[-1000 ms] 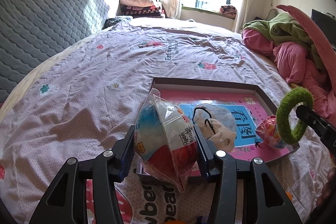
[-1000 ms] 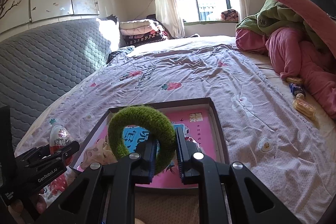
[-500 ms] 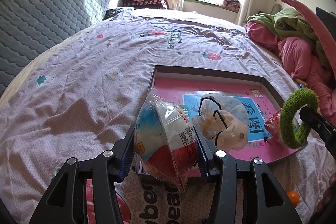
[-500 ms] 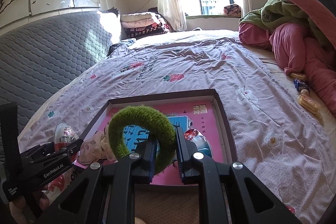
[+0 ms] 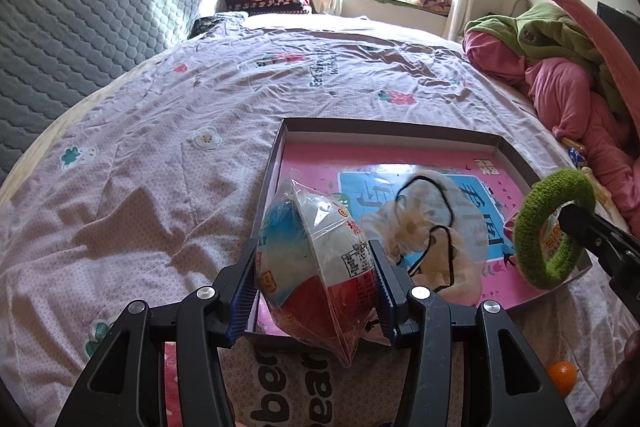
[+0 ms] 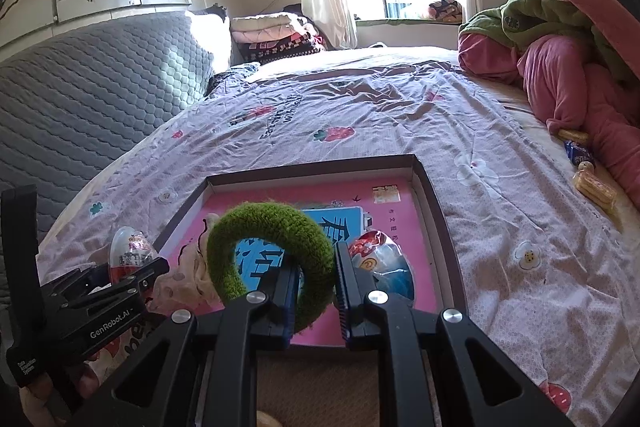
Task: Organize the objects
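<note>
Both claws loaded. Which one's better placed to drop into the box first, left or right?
Right, probably. The right claw holds the green ring over the box interior. The left claw, gripping the wrapped toy egg, sits at the near rim.

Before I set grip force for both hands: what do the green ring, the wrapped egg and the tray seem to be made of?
Green ring: soft, fuzzy fabric or yarn; matte, nappy surface, so probably squashable. Wrapped egg: seemingly a hard, glossy plastic shell inside clear crinkly film that shows highlights and a loose tail below. Tray: looks like cardboard, with thin folded walls and a printed pink floor.
</note>
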The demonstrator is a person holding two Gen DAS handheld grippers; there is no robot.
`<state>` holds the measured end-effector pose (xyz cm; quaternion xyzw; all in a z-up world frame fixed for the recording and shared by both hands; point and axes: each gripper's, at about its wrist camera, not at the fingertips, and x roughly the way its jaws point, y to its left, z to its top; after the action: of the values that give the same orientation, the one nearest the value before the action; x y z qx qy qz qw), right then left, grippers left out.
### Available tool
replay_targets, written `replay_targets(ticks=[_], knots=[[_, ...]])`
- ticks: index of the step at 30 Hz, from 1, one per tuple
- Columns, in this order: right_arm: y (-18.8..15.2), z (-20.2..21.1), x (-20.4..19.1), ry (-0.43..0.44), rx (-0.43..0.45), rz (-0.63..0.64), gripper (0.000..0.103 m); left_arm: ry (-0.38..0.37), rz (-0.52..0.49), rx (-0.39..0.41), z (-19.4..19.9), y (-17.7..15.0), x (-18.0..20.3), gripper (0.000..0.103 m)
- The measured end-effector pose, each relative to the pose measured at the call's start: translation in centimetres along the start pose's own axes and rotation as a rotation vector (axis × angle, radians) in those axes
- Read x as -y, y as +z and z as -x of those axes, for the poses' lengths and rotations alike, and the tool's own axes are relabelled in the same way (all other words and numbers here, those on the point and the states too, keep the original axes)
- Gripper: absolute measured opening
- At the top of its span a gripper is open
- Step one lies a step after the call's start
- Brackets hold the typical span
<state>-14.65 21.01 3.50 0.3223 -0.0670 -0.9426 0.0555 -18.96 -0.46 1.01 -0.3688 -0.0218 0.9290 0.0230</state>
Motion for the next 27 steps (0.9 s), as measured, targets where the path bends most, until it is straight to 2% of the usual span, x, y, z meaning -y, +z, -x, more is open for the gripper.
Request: replay_targets(ticks=[12,27], knots=[[-0.7,-1.4,-0.1,-0.054,-0.029,0.039,0.018,-0.001,-0.028,0.003,-0.3,-0.1,1.0,0.053],[-1.8,-2.7,-1.9,-0.056,-0.077,0.105,0.018,-0.022,-0.013,-0.040,-1.7,0.2,0.5,0.053]])
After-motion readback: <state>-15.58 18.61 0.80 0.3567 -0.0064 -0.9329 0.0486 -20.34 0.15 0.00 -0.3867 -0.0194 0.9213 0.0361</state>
